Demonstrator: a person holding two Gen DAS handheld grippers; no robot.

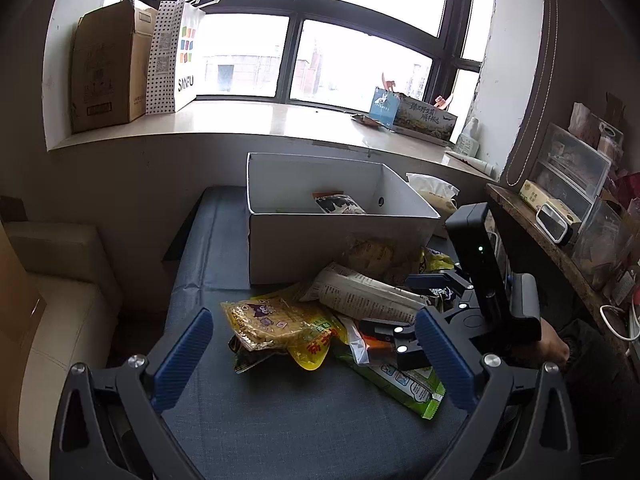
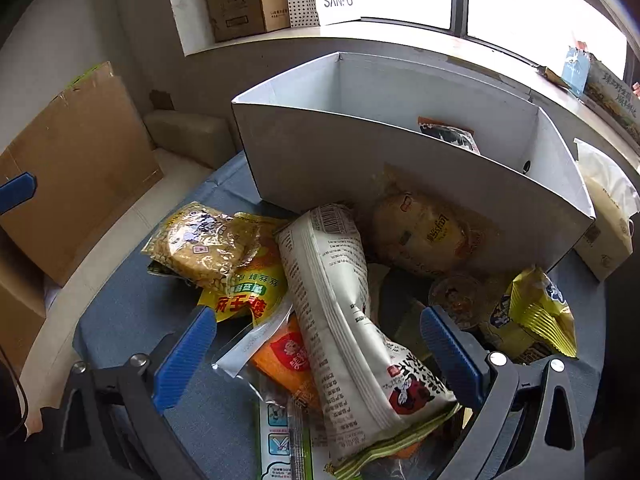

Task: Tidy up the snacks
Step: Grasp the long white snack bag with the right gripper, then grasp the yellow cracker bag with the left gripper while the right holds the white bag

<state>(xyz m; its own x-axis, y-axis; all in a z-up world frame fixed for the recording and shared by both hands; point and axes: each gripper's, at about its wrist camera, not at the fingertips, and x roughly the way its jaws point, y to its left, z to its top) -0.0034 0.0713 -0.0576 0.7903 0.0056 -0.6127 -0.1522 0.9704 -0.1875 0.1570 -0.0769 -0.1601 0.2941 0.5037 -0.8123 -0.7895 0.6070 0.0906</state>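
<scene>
Both tools [image 1: 312, 354] [image 2: 320, 354] black-framed; ribbed blue pads; silver screws.

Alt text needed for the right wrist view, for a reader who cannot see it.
The open right tool straddles a long white snack packet atop a pile of snacks on a blue cloth. Behind the pile stands an open white box with one packet inside. A window sill lies beyond.

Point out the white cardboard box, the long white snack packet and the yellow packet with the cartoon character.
White cardboard box [image 1: 320, 248]: left wrist view, bare front wall.
Long white snack packet [image 2: 340, 300]: right wrist view, printed back, mid-length.
Yellow cartoon-character packet [image 1: 264, 320]: left wrist view, top face.
</scene>
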